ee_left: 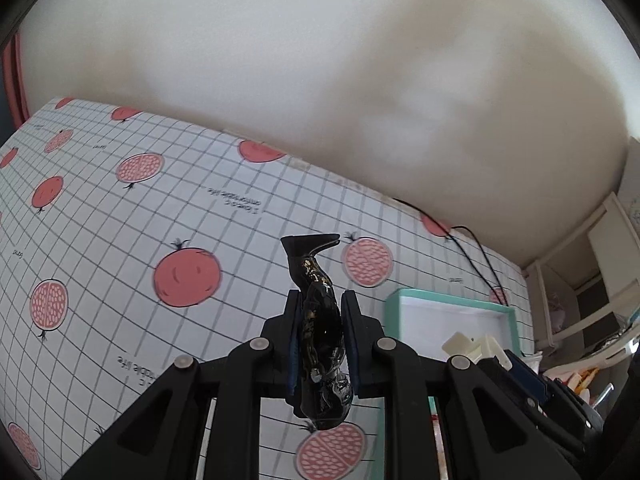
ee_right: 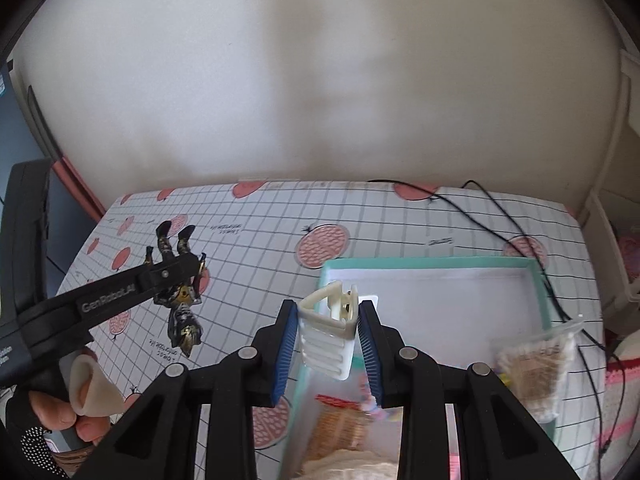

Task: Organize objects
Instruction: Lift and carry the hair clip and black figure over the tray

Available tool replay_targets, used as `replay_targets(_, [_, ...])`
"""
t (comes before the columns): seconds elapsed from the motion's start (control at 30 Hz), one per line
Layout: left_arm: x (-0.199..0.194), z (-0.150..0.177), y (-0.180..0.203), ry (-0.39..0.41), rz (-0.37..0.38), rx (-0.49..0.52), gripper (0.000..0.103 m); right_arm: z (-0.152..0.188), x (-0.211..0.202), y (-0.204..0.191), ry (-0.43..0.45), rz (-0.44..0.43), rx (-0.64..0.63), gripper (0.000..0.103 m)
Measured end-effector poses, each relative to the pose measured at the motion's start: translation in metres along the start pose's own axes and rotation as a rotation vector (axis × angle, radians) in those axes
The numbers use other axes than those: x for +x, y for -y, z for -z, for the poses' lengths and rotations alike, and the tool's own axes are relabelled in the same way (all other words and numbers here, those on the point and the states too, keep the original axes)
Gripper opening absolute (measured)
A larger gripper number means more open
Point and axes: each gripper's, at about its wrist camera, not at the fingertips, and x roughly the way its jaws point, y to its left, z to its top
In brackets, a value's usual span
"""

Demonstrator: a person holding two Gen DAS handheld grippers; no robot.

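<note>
My left gripper (ee_left: 320, 304) is shut on a black and gold figurine (ee_left: 320, 320), held head down with a booted leg sticking up above the tablecloth. The right wrist view shows the same figurine (ee_right: 182, 312) hanging in the left gripper (ee_right: 176, 270) at the left, above the table. My right gripper (ee_right: 329, 320) is shut on a cream-white hair claw clip (ee_right: 328, 336), raised over the near left part of a teal-rimmed white box (ee_right: 536, 292). That box (ee_left: 508, 312) lies to the right in the left wrist view, with the clip (ee_left: 460, 346) partly visible.
A grid tablecloth with pomegranate prints (ee_right: 260, 232) covers the table against a white wall. A black cable (ee_right: 516, 236) runs over the table's right side. A clear bag of cotton swabs (ee_right: 536, 372) and packets (ee_right: 340, 424) lie in the box. White shelves (ee_left: 592, 280) stand at the right.
</note>
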Motion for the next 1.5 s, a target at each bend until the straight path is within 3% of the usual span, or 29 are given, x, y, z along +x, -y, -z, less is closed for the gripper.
replay_targets(0.33, [0.005, 0.024, 0.069, -0.027, 0.106, 0.103, 0.020, 0.008, -0.018, 0.050, 0.020, 0.074, 0.044, 0.033])
replay_targets(0.5, [0.016, 0.043, 0.099, -0.078, 0.154, 0.160, 0.020, 0.011, -0.016, 0.070, 0.010, 0.103, 0.063, 0.033])
replay_targets(0.6, [0.025, 0.052, 0.110, -0.090, 0.150, 0.186, 0.020, 0.014, -0.010, 0.078, -0.005, 0.114, 0.072, 0.033])
replay_targets(1.07, [0.049, 0.055, 0.088, -0.067, 0.085, 0.152, 0.020, 0.022, 0.015, 0.075, -0.049, 0.126, 0.058, 0.033])
replay_targets(1.5, [0.069, 0.064, 0.086, -0.101, 0.065, 0.168, 0.020, 0.031, 0.035, 0.070, -0.084, 0.148, 0.043, 0.033])
